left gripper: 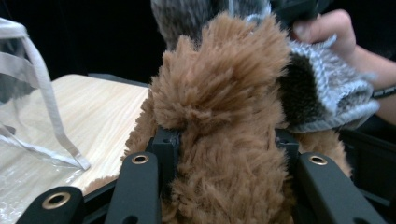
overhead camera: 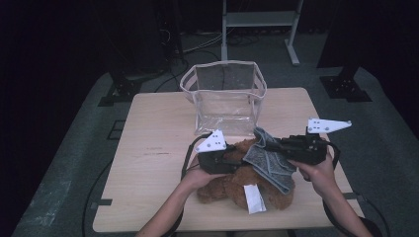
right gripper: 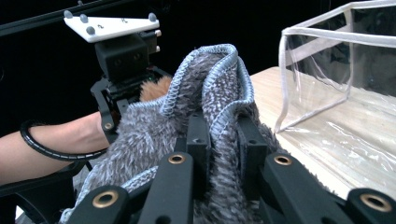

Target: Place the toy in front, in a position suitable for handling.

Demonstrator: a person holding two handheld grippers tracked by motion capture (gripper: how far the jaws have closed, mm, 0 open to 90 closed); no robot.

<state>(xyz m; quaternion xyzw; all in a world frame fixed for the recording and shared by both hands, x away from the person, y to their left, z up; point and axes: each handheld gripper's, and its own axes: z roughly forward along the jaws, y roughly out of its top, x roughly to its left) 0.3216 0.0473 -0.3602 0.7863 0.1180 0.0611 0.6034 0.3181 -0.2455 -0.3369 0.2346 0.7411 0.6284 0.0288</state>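
gripping brown plush toy (left gripper: 224, 116) with left gripper (left gripper: 224, 144) | right gripper (right gripper: 219, 135) clamped on grey cloth (right gripper: 210, 79)

The right gripper (right gripper: 219, 135) has its 2 black jaws closed on a fold of grey cloth (right gripper: 210, 79), which rises between them to a peak edged in pale blue stitching. The cloth spreads down to the left and hides most of a brown plush toy (right gripper: 153, 88), of which a small tuft shows. Behind that tuft sits the left gripper (right gripper: 122, 70), topped by a white 3-cornered plate, with a person's forearm (right gripper: 56, 140) and a black cable loop beneath it. To the right, a clear plastic bag (right gripper: 327, 70) with white trim stands upright on the wooden table (right gripper: 299, 140), open at the top.
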